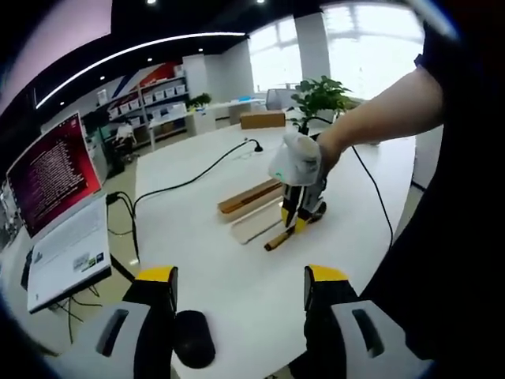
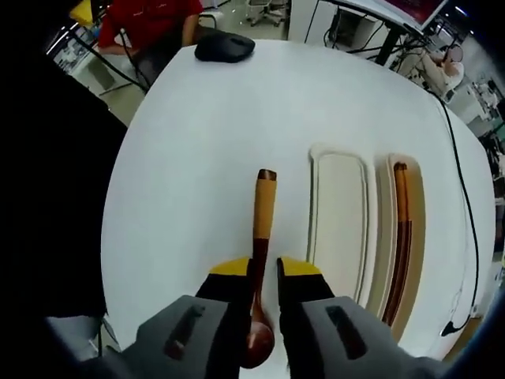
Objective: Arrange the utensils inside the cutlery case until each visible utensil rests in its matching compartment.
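Note:
A wooden spoon (image 2: 264, 207) with a light handle and a dark bowl points away from me, its neck between the jaws of my right gripper (image 2: 265, 272), which is shut on it. The white cutlery case (image 2: 378, 229) lies just right of the spoon. Its near compartment is bare, and dark wooden chopsticks (image 2: 401, 237) lie in the far one. In the left gripper view a hand holds the right gripper (image 1: 298, 212) over the case (image 1: 254, 224), with the spoon (image 1: 281, 238) slanting down to the table. My left gripper (image 1: 241, 283) stands open, far back from the case.
A black mouse (image 1: 193, 339) (image 2: 225, 46) lies near the table edge by my left gripper. An open laptop (image 1: 63, 229) stands on the left. A black cable (image 1: 189, 180) crosses the round white table (image 1: 237, 268), and a potted plant (image 1: 319, 95) stands behind. A person in red (image 2: 150, 16) sits beyond the table.

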`<state>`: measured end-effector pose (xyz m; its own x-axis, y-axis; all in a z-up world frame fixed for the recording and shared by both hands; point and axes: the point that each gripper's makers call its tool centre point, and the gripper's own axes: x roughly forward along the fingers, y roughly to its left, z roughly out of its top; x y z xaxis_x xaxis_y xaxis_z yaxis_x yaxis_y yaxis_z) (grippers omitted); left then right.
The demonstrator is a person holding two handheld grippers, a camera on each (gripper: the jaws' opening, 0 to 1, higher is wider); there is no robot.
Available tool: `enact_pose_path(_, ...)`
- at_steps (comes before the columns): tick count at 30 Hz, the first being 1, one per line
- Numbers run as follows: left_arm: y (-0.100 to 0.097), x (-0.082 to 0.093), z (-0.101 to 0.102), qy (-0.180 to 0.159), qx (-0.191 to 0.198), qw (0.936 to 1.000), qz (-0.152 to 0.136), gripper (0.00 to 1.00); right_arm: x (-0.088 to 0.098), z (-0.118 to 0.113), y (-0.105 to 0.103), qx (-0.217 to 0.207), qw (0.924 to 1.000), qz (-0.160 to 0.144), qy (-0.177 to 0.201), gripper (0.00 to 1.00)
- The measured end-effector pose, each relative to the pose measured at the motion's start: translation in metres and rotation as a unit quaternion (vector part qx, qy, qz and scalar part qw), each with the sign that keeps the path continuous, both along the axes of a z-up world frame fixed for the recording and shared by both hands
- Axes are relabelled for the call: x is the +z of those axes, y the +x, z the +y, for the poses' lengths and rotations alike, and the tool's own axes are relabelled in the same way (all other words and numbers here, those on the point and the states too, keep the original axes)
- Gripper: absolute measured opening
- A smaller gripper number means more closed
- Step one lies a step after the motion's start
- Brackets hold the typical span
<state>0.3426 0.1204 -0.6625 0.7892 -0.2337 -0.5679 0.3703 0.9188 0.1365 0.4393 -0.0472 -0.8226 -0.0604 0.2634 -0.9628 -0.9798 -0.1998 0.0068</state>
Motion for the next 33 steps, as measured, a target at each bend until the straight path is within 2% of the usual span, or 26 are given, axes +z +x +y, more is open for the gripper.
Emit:
enact_pose_path(4,-0.0011,0.0011,0.0024,0.002,0.007,1.0000,-0.001,0.67,0.0006,0.0033,0.0025,-0.010,0.9999,0.004,-0.010,0.01)
enact_pose_path(9,-0.0013,-0.0018,0.0013,0.007,0.005,0.9999,0.005,0.67,-0.0003,0.0028,0.0023,-0.001,0.9997,0.008,-0.023,0.01)
enact_pose_path(14,0.0015,0.0008,-0.0019,0.006,0.005,1.0000,0.001,0.66,0.0001,0.0030,0.0030,-0.016,0.9992,0.018,-0.032,0.01)
enact_pose_path(19,0.0008,0.0008,-0.0014,0.007,0.007,0.9999,-0.001,0.66,-0.0013,0.0032,0.0025,-0.014,0.9986,0.012,-0.049,0.01)
enact_pose_path(26,-0.0010,-0.0033,0.0021,0.004,0.016,0.9999,0.004,0.66,-0.0005,0.0023,0.0013,0.008,0.9973,0.005,-0.072,0.02)
enact_pose_path(29,0.0005,-0.0024,0.0029,0.004,0.016,0.9999,0.002,0.66,-0.0012,0.0027,0.0001,0.089,0.9924,-0.020,-0.083,0.02)
enact_pose_path(31,0.0011,-0.0028,0.0034,0.005,0.016,0.9999,0.002,0.66,-0.0018,0.0025,-0.0007,0.071,0.9938,-0.016,-0.084,0.02)
enact_pose_path(33,0.0015,-0.0027,0.0040,0.007,0.016,0.9998,0.003,0.66,-0.0016,0.0025,-0.0003,0.072,0.9935,-0.018,-0.087,0.02)
